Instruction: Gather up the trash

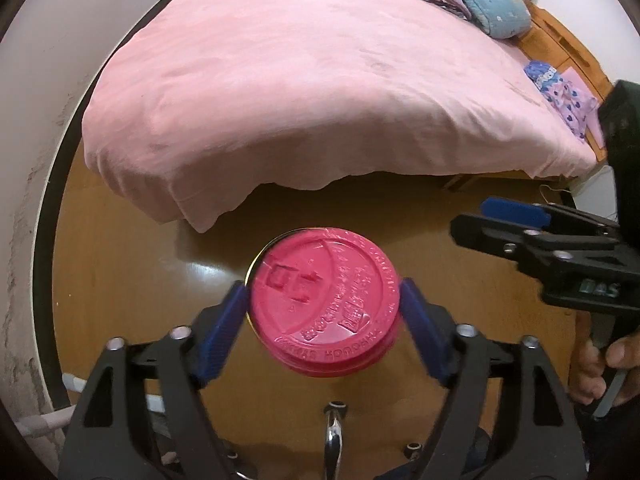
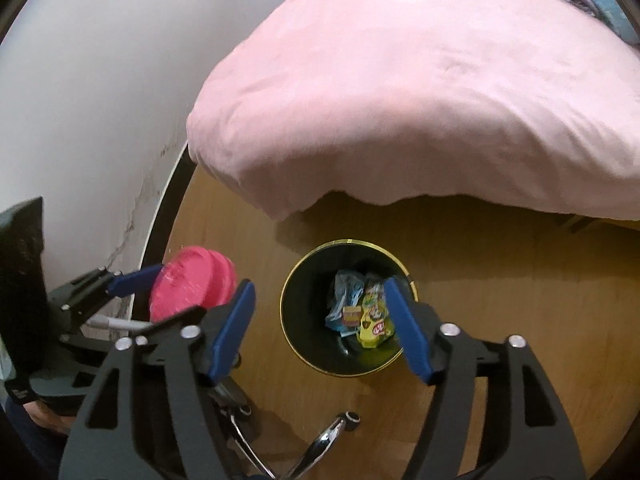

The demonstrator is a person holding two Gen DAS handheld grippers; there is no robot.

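Note:
My left gripper (image 1: 325, 312) is shut on a pink plastic cup lid (image 1: 325, 300), held above the wooden floor; a thin gold rim shows just behind the lid. In the right wrist view the same lid (image 2: 192, 286) sits in the left gripper (image 2: 188, 280) at the left, beside and above the bin. The black trash bin with a gold rim (image 2: 296, 332) stands on the floor and holds several colourful wrappers (image 2: 362, 312). My right gripper (image 2: 320, 320) is open and empty, hovering over the bin; it also shows at the right of the left wrist view (image 1: 496, 224).
A bed with a pink cover (image 1: 320, 80) overhangs the floor just beyond the bin. Folded clothes and a blue pillow (image 1: 496, 12) lie at its far end. A white wall with a dark skirting (image 2: 100, 120) runs along the left.

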